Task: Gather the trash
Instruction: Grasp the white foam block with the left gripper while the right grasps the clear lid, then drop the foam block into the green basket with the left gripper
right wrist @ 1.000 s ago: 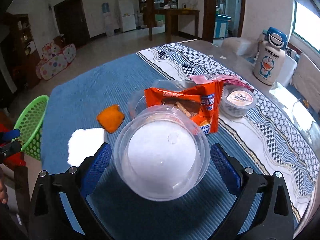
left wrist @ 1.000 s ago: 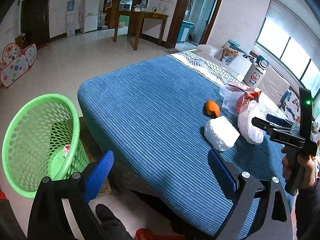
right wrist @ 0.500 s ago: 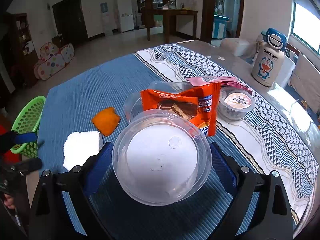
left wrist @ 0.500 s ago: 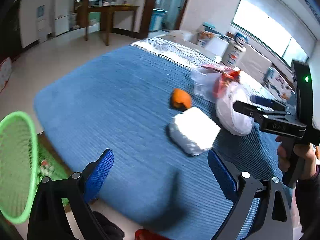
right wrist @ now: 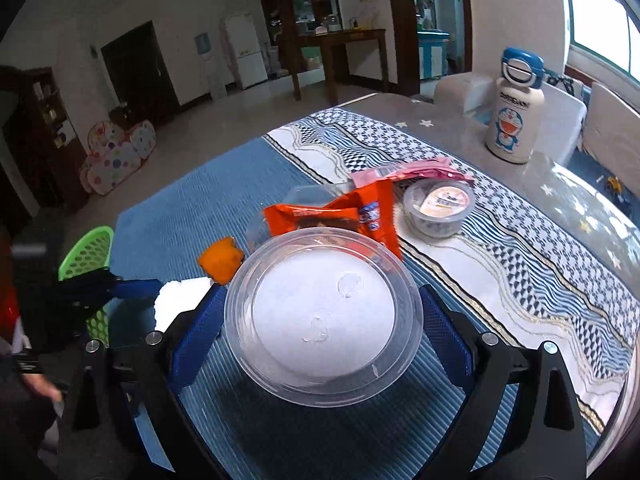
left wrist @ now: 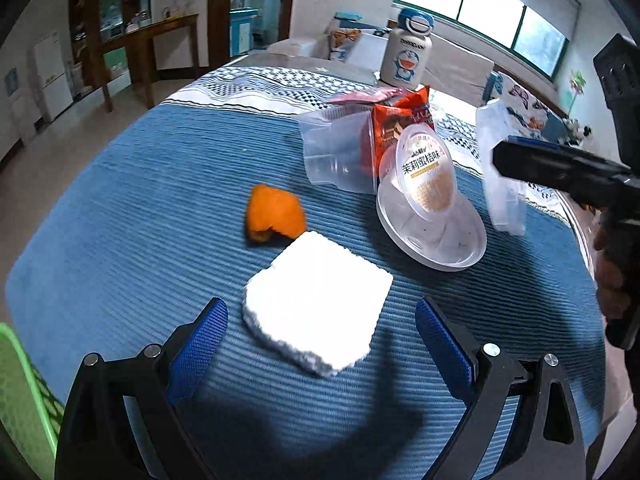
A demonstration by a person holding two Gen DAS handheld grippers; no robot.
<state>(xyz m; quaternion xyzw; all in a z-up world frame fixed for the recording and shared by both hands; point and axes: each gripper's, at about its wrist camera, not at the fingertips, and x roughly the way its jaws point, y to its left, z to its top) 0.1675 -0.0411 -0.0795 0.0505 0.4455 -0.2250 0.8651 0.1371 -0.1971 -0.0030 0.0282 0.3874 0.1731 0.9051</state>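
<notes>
The left tool [left wrist: 318,344] is seen with its blue pads spread wide and nothing between them, and the white foam block [left wrist: 318,306] lies flat on the blue ribbed cloth of the tabletop [left wrist: 132,216] just ahead of that gap. The block is judged to be very light, fairly stiff yet crumbly, with rough broken edges; it could be crushed or chipped by a hard squeeze, so it would best be taken across its two opposite flat sides, near the middle, with gentle closure. An orange peel [left wrist: 274,214] rests touching or just beyond the far corner of the foam block, and is judged soft and limp. Further beyond the foam block a clear round lid [left wrist: 434,236] lies on the cloth with a small sealed cup [left wrist: 426,172] leaning on it, and a clear plastic cup [left wrist: 340,158] and an orange snack wrapper [left wrist: 400,124] lie behind those. The right tool [right wrist: 320,330] is likewise held wide open, its pads to either side of a clear plastic bowl [right wrist: 324,316]; whether the pads touch the rim cannot be told, and no grip is shown. The bowl is judged thin, light, springy and slippery, likely to flex or pop free if pinched across its full width, so a hold on the rim wall would be safer. A green mesh basket [right wrist: 86,256], taken as the destination, stands off the tabletop edge, on the near-left side of the foam block in the right wrist view
</notes>
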